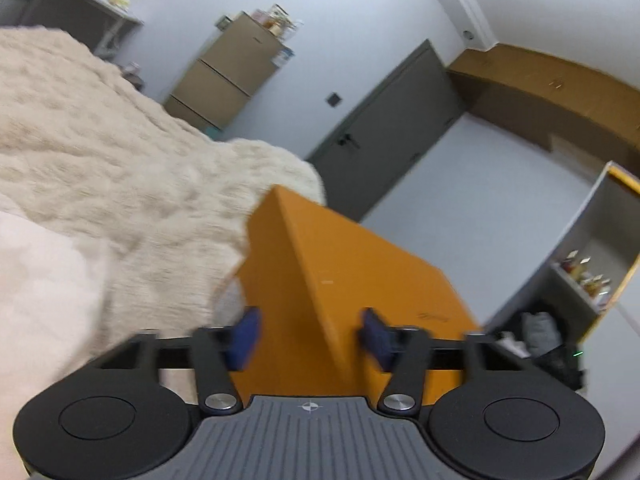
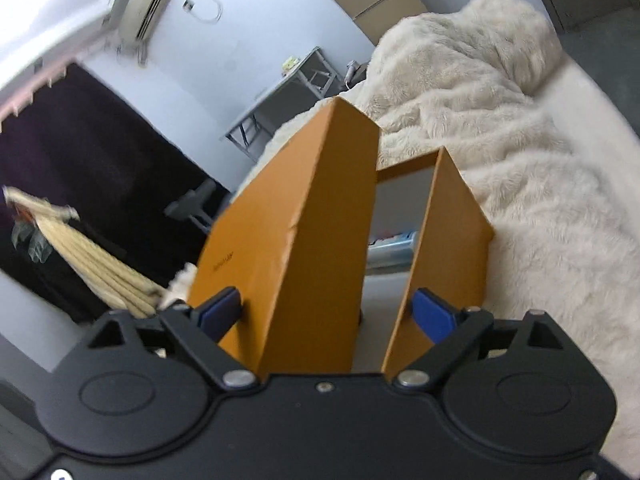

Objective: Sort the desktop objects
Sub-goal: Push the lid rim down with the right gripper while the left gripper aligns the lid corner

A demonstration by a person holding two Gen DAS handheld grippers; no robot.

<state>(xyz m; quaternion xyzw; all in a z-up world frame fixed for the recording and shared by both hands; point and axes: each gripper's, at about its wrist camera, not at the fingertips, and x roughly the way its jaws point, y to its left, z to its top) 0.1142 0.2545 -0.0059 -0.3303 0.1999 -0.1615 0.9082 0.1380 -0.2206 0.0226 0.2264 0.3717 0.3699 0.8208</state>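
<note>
An orange cardboard box fills the middle of the left wrist view, one corner edge pointing at the camera. My left gripper is shut on it, a blue pad pressed against each side. In the right wrist view an orange box shows as a closed slab on the left and an open part with a white inside on the right. Small coloured items lie in it, too blurred to name. My right gripper spans both parts, its pads against the outer orange faces.
A cream fluffy blanket lies under and beside the box, also filling the right wrist view. Beyond stand a grey door, a brown cabinet, a shelf unit, a grey table and a dark curtain.
</note>
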